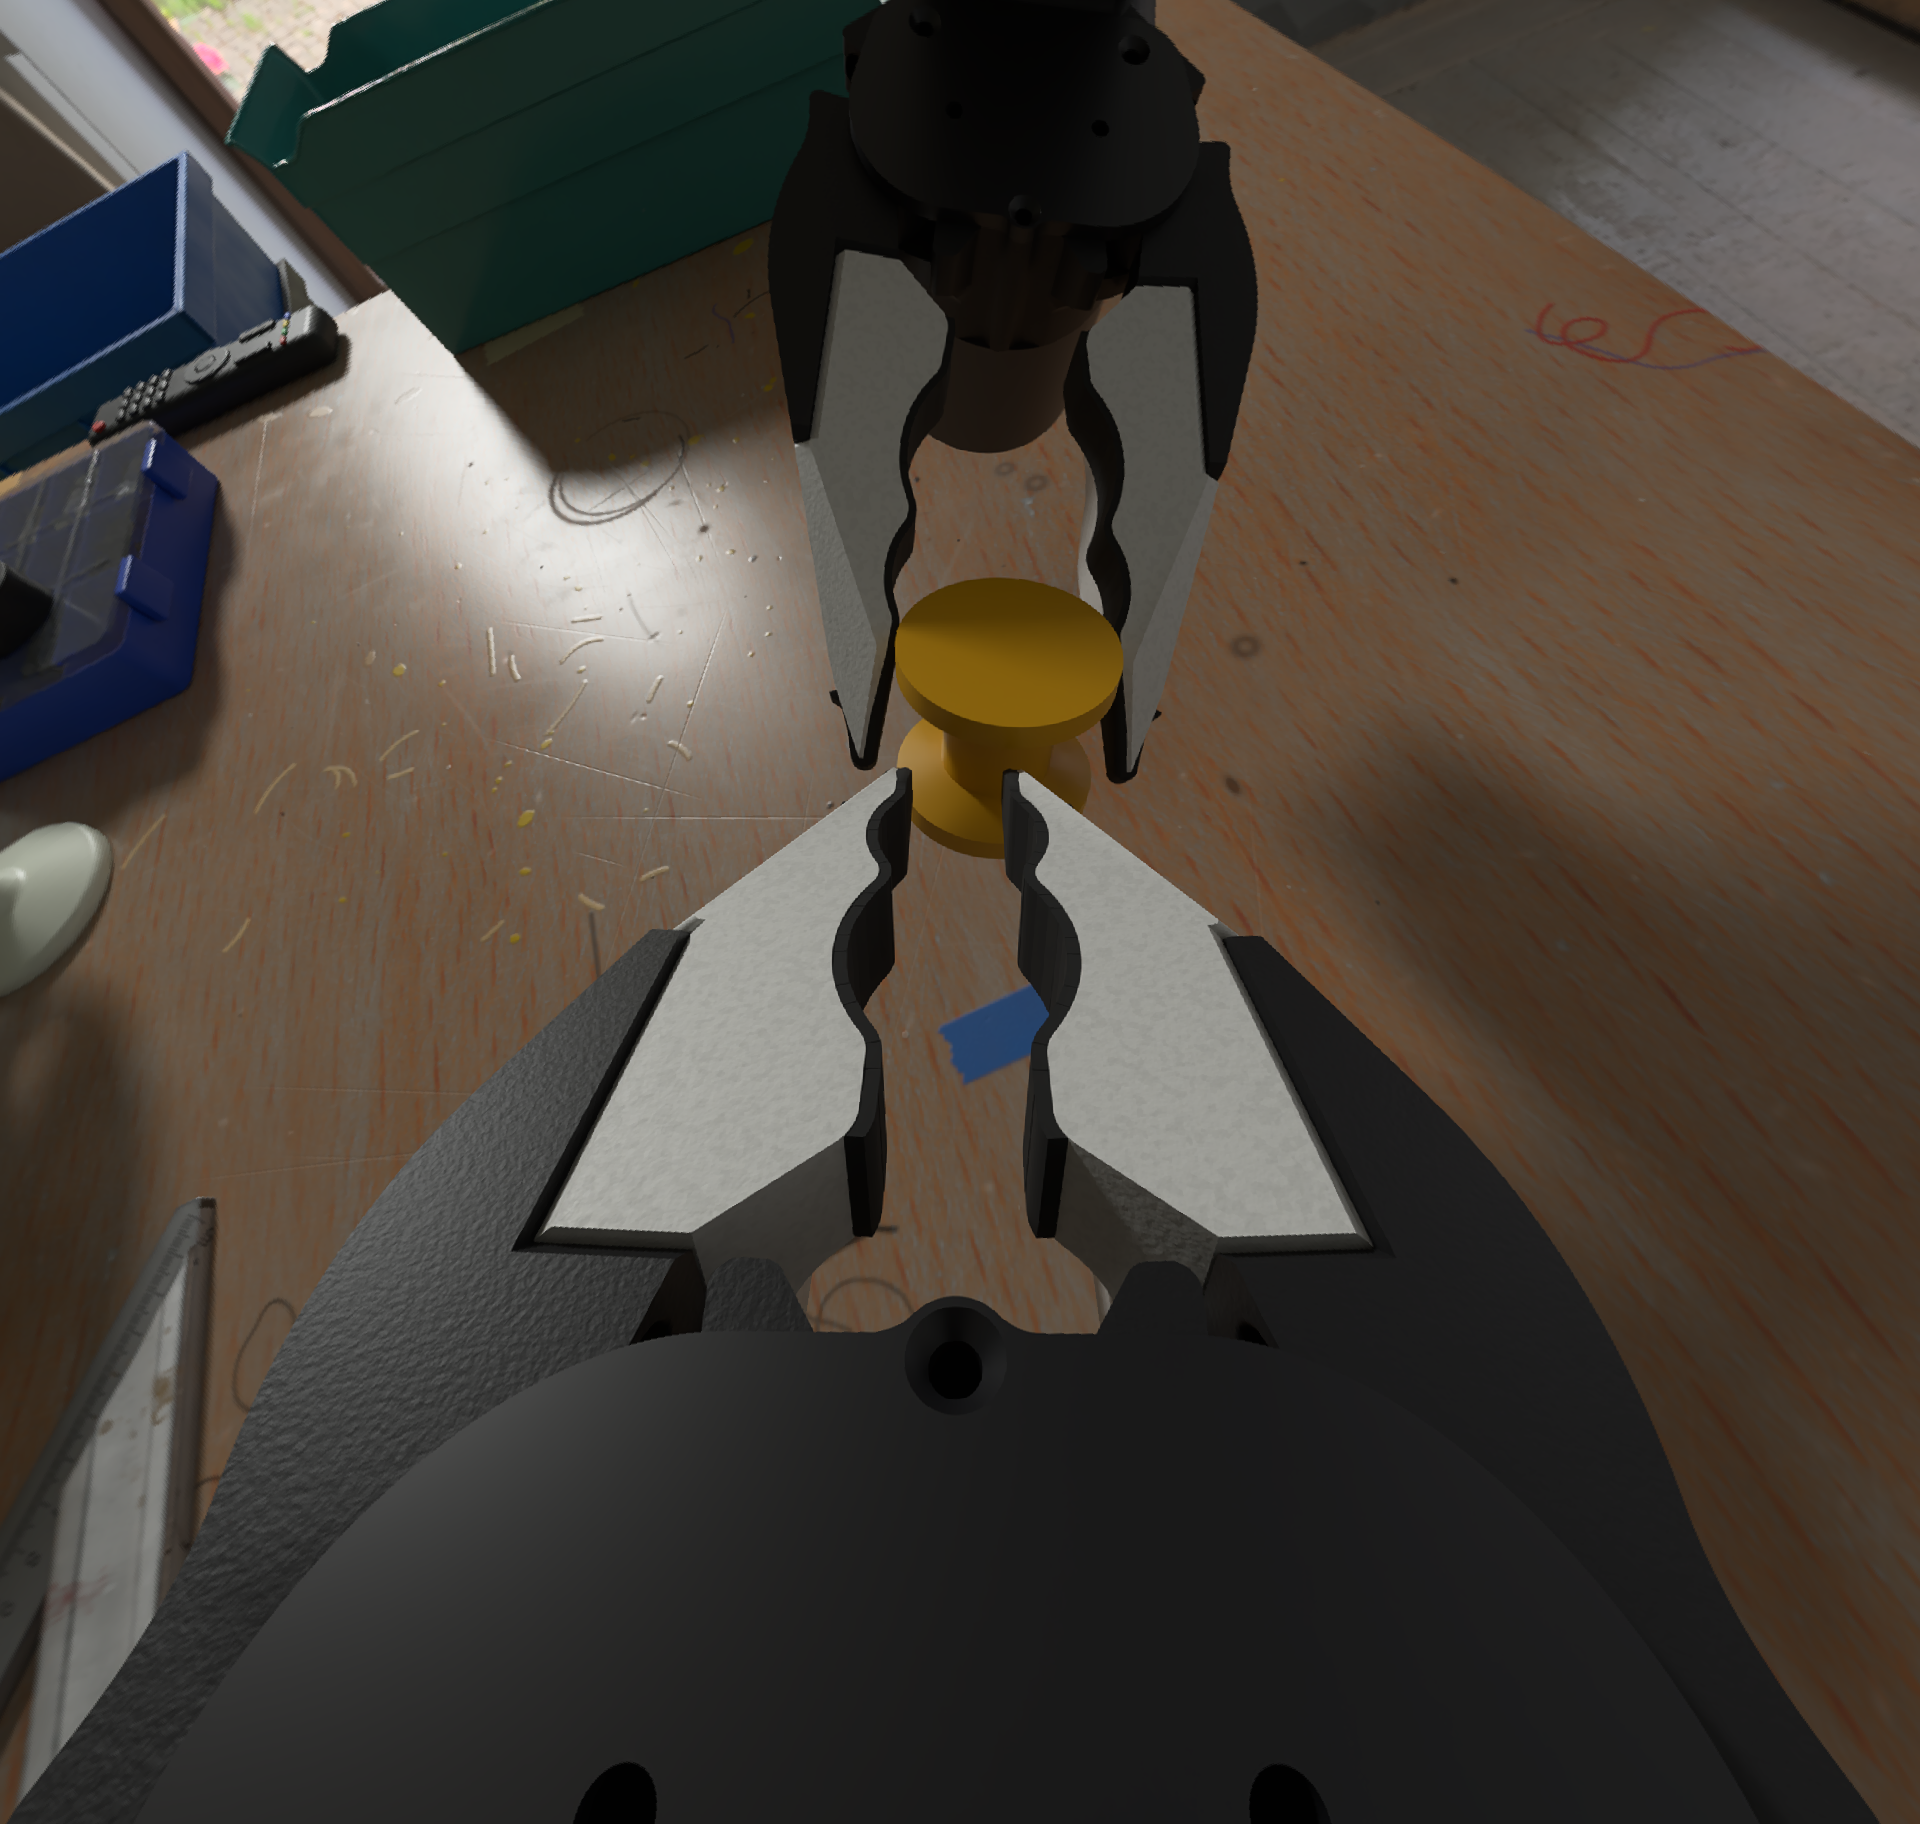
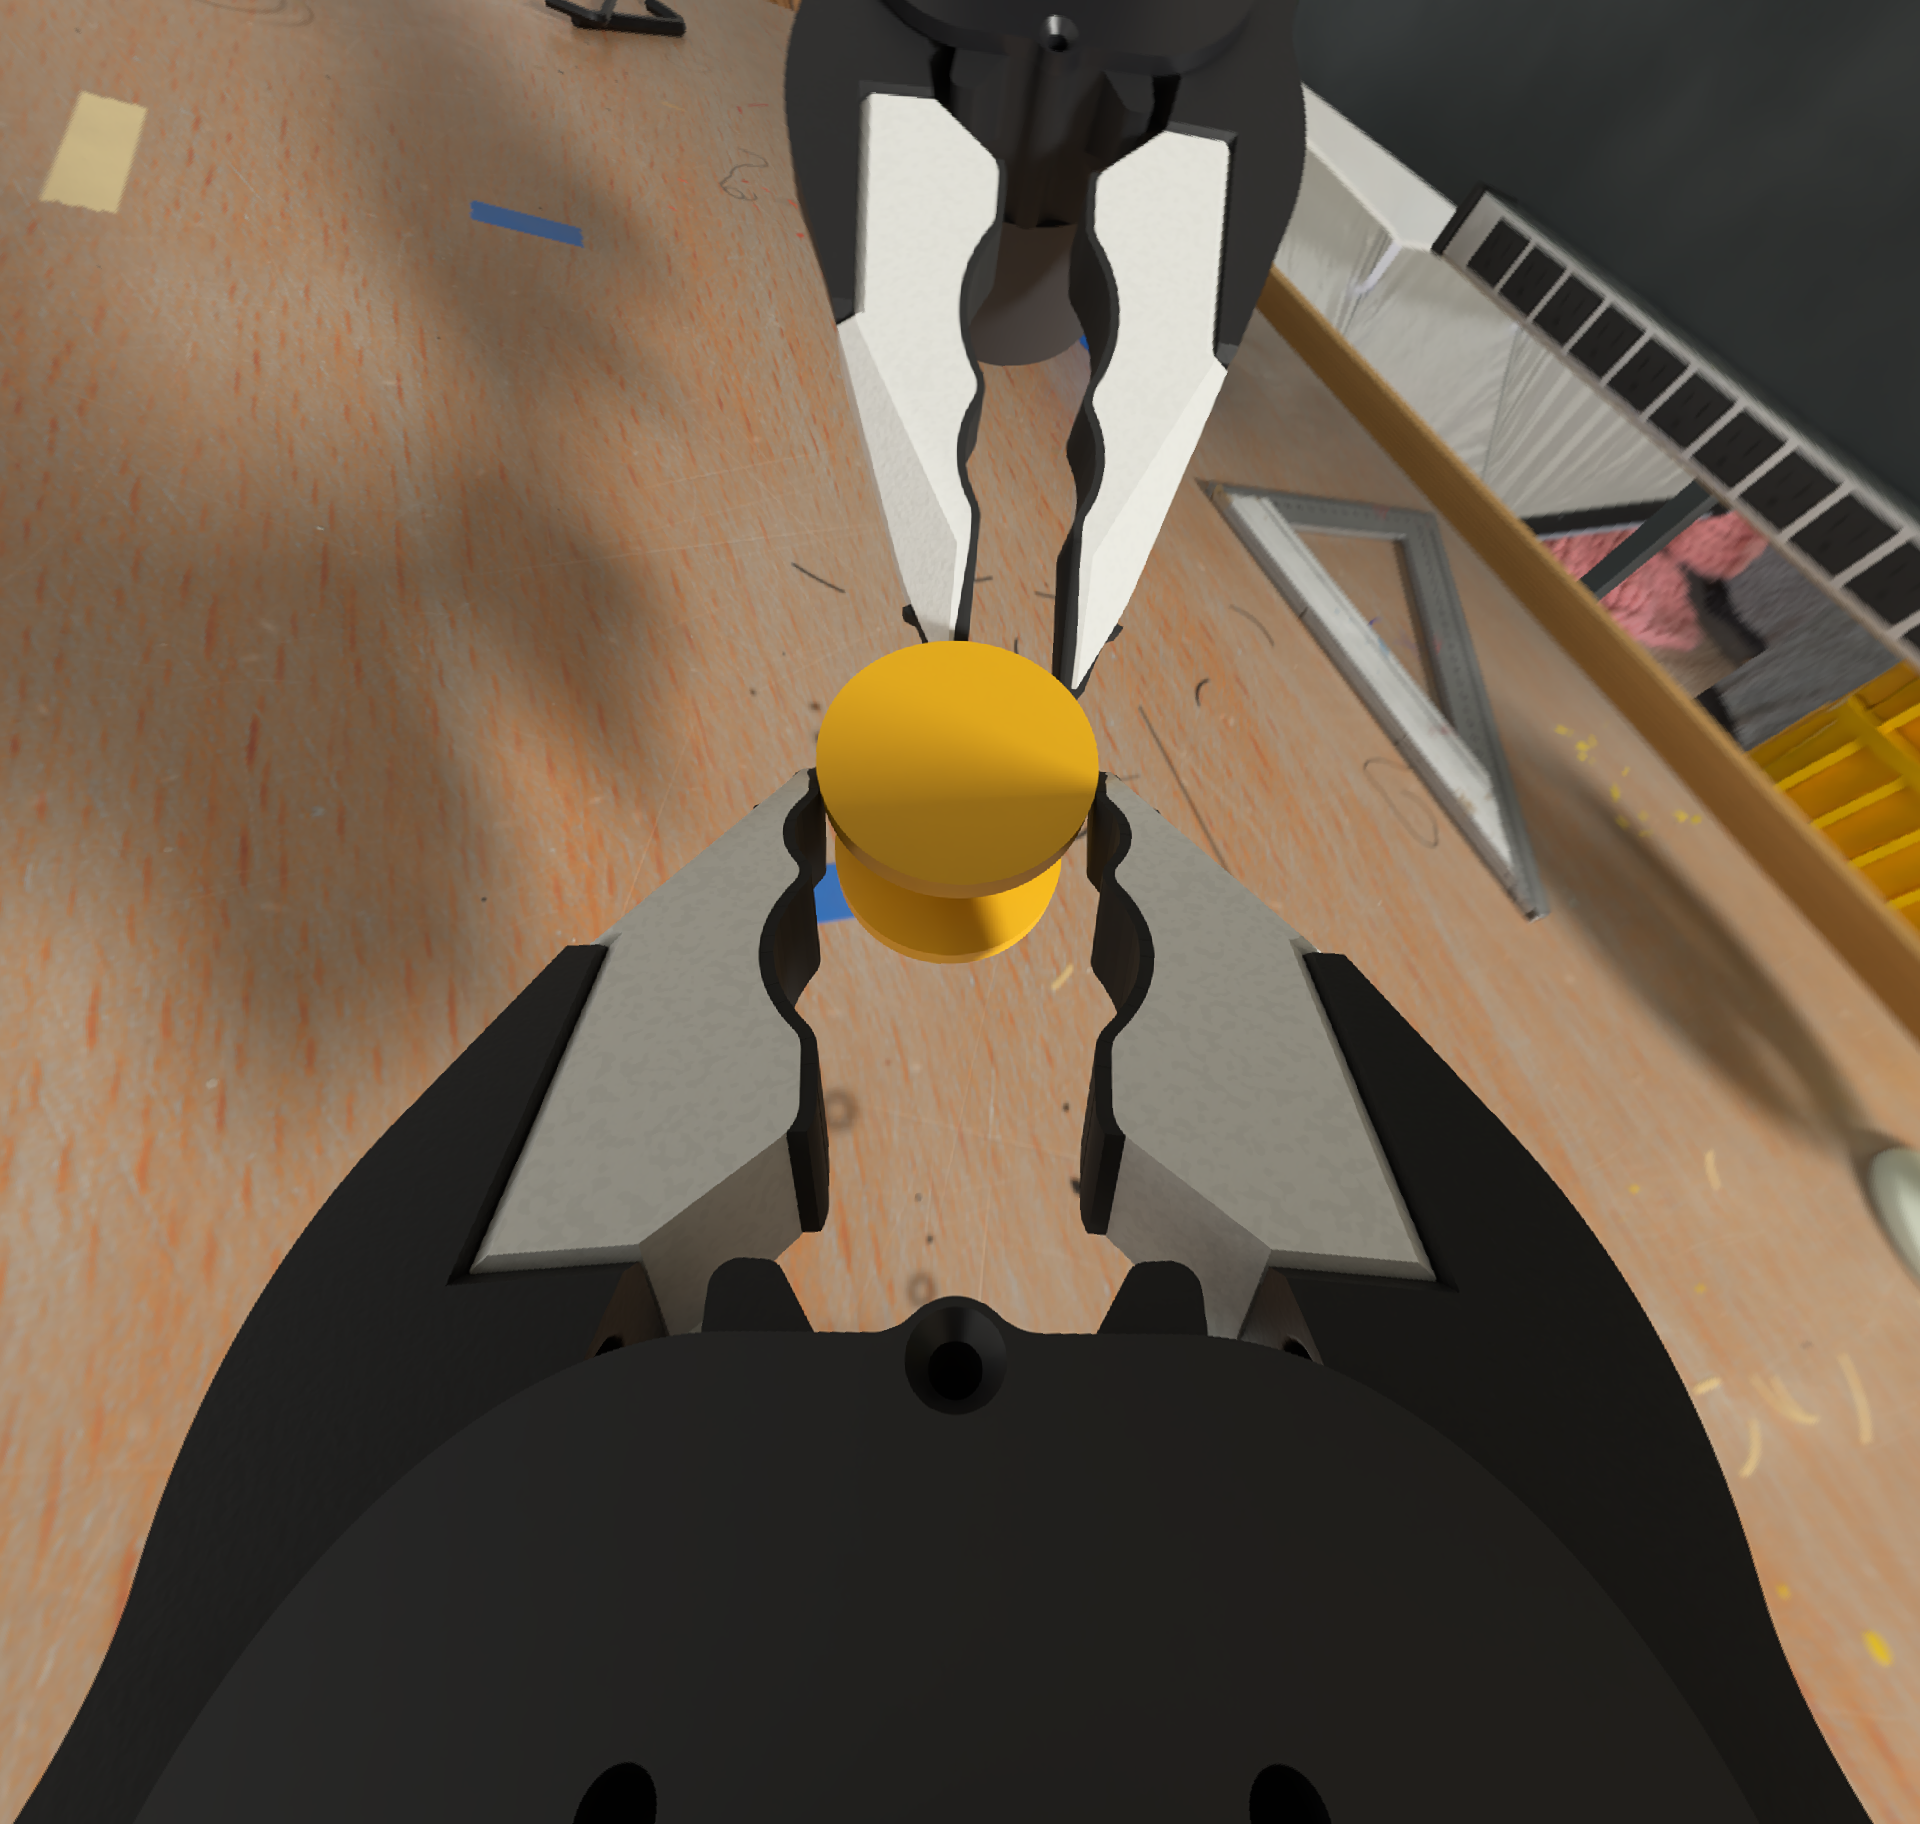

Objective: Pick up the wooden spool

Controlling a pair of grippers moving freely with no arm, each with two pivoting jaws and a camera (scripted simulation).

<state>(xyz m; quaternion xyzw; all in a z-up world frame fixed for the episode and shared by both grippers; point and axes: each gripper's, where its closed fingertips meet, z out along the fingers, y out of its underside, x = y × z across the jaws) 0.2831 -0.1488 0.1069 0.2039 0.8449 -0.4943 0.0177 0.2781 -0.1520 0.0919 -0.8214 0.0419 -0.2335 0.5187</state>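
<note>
The wooden spool [image 1: 1008,652] is yellow and stands upright with two round flanges; it also shows in the right wrist view [image 2: 956,746]. My left gripper [image 1: 956,787] is closed to a narrow gap, with its tips at the spool's waist under the top flange. My right gripper [image 2: 956,787] comes from the opposite side, and its fingertips press on both edges of the top flange. Each gripper shows in the other's view: the right [image 1: 995,756] and the left [image 2: 1013,636]. I cannot tell whether the spool touches the table.
A green bin [image 1: 561,133], a blue bin [image 1: 114,288], a remote [image 1: 218,377] and a blue case [image 1: 94,569] lie at the far left. Blue tape [image 1: 992,1031] is stuck on the wooden table. A metal square [image 2: 1382,652] lies near the table edge [image 2: 1558,611].
</note>
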